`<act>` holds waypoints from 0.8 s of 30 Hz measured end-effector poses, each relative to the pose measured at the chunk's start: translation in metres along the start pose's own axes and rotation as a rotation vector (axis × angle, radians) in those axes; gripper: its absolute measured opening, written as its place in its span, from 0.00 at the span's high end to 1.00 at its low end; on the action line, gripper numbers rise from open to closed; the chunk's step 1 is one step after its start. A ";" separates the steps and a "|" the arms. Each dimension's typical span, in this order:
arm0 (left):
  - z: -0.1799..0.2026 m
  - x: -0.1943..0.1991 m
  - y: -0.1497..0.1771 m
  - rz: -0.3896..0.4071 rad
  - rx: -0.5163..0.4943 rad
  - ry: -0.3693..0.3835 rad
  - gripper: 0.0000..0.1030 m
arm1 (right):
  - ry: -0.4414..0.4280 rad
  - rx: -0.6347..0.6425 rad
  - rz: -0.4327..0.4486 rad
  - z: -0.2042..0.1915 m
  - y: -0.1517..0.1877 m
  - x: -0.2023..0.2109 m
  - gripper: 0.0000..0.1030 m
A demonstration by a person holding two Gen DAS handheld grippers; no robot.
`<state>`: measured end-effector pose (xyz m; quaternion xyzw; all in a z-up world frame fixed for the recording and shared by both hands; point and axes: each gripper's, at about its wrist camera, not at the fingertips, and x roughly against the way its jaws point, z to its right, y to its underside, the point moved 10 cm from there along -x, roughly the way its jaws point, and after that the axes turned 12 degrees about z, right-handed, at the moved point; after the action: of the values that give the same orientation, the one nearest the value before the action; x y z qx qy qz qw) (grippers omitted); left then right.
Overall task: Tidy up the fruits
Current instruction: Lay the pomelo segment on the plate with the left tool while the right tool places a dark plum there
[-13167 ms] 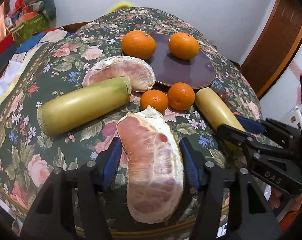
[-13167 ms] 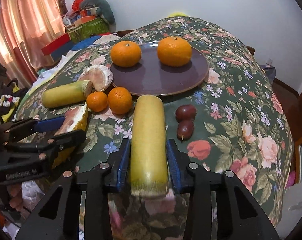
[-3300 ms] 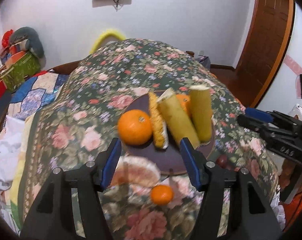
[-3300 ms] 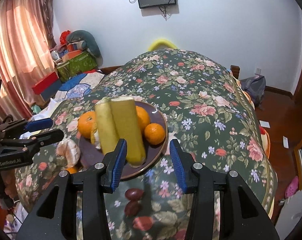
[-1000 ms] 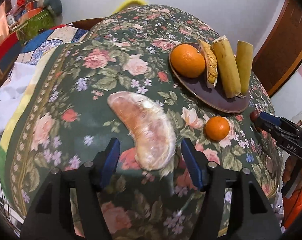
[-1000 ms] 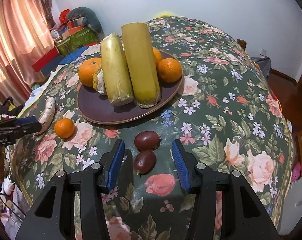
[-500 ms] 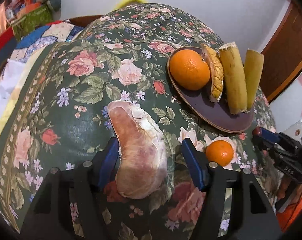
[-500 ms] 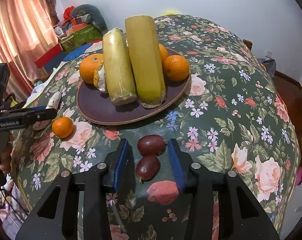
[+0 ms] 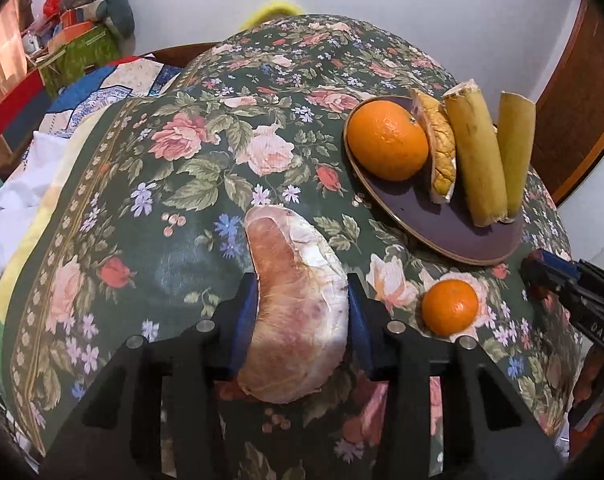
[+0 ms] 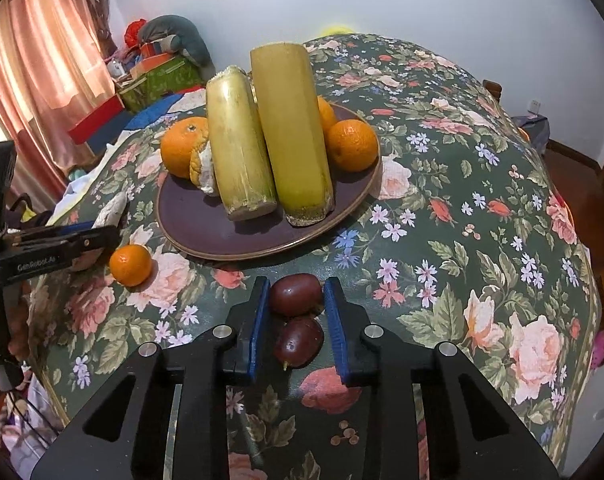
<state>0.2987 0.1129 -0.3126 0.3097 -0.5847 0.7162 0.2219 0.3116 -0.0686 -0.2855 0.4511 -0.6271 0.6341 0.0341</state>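
My left gripper (image 9: 300, 300) is shut on a peeled pomelo segment (image 9: 296, 304) that lies on the floral tablecloth. A small tangerine (image 9: 449, 307) lies just right of it. The dark plate (image 9: 453, 236) holds an orange (image 9: 387, 140), a pomelo piece (image 9: 437, 148) and two sugarcane pieces (image 9: 477, 152). My right gripper (image 10: 296, 308) has its blue pads close around two dark passion fruits (image 10: 296, 294), touching or nearly touching the upper one. The plate (image 10: 222, 236) with sugarcane (image 10: 294, 132) and oranges (image 10: 351, 145) sits just beyond.
The left gripper's body (image 10: 42, 252) shows at the left in the right wrist view, next to the small tangerine (image 10: 130, 265). Boxes and cloth are piled beyond the table's far left edge (image 9: 78, 48). A wooden door (image 9: 573, 120) stands at the right.
My left gripper has closed in on the pomelo segment. My right gripper has moved forward and narrowed around the two passion fruits.
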 end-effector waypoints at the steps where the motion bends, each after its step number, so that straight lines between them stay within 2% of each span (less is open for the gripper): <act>1: 0.002 0.004 0.001 0.001 -0.001 0.009 0.59 | -0.001 -0.001 0.006 0.000 -0.002 0.002 0.76; 6: 0.009 0.017 -0.005 0.030 0.000 0.029 0.59 | 0.003 -0.011 0.037 0.002 -0.011 0.011 0.76; 15: 0.033 0.037 -0.036 0.113 0.004 0.082 0.59 | 0.015 -0.029 0.084 0.009 -0.027 0.022 0.76; 24: 0.056 0.032 -0.067 0.165 -0.016 0.112 0.59 | 0.021 -0.020 0.129 0.013 -0.048 0.022 0.76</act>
<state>0.3316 0.0712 -0.2359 0.2183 -0.6007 0.7435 0.1968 0.3348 -0.0811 -0.2374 0.4029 -0.6607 0.6334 0.0042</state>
